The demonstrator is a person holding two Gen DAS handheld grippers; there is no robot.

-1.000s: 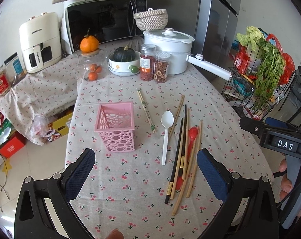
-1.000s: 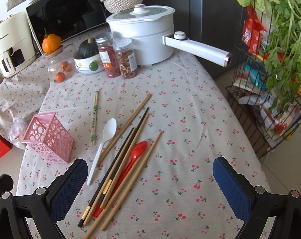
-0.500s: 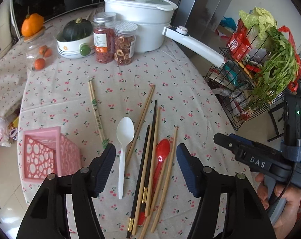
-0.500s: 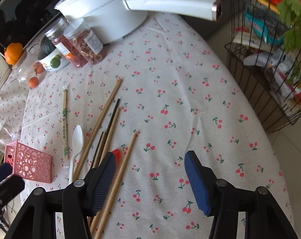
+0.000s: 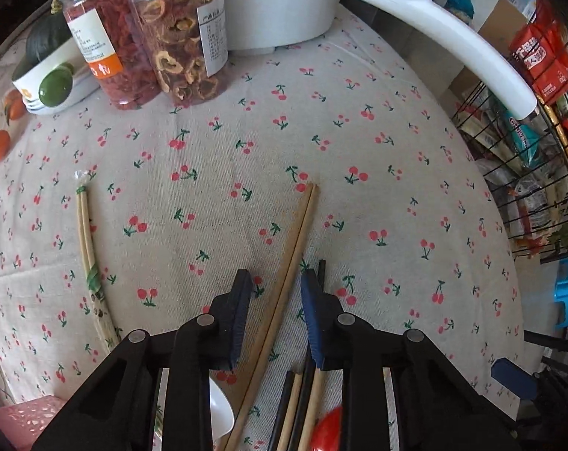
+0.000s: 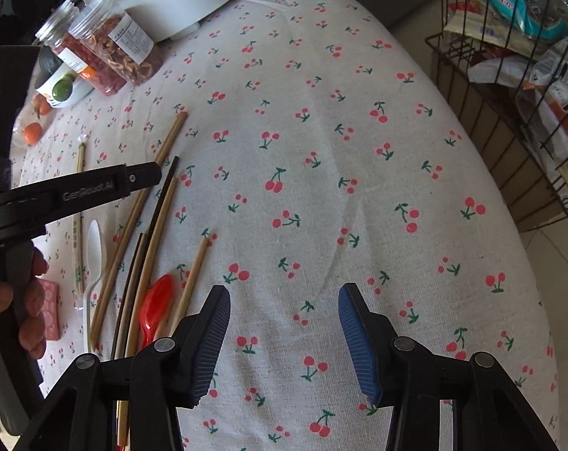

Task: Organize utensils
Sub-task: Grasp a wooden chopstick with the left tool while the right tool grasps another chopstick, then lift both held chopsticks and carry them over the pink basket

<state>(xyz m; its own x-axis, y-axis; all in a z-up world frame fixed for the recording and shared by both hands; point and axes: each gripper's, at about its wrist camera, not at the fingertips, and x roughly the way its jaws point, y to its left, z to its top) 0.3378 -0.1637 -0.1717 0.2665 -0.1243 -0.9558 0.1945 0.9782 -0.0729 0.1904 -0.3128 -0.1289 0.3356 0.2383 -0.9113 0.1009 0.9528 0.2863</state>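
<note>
My left gripper [image 5: 276, 285] is low over the cherry-print tablecloth, its jaws open and narrowed to either side of a pair of light wooden chopsticks [image 5: 291, 251], not touching them. Black chopsticks [image 5: 304, 394], a red spoon [image 5: 327, 430] and a white spoon [image 5: 220, 409] lie under it. A wrapped chopstick pair [image 5: 88, 259] lies to the left. My right gripper [image 6: 284, 300] is open and empty over bare cloth, right of the utensil pile [image 6: 141, 263]. The left gripper [image 6: 107, 188] shows in the right wrist view above the chopsticks. The pink basket [image 5: 24, 417] is at the lower left.
Two jars of dried food [image 5: 145, 34], a white pot [image 5: 280, 3] with a long handle [image 5: 445, 41], and a bowl with a squash [image 5: 47, 71] stand at the back. A wire rack of groceries [image 6: 517, 75] stands off the table's right edge.
My left gripper has dropped down and forward over the light wooden chopsticks and its jaws have narrowed. My right gripper has lowered toward the cloth, still open.
</note>
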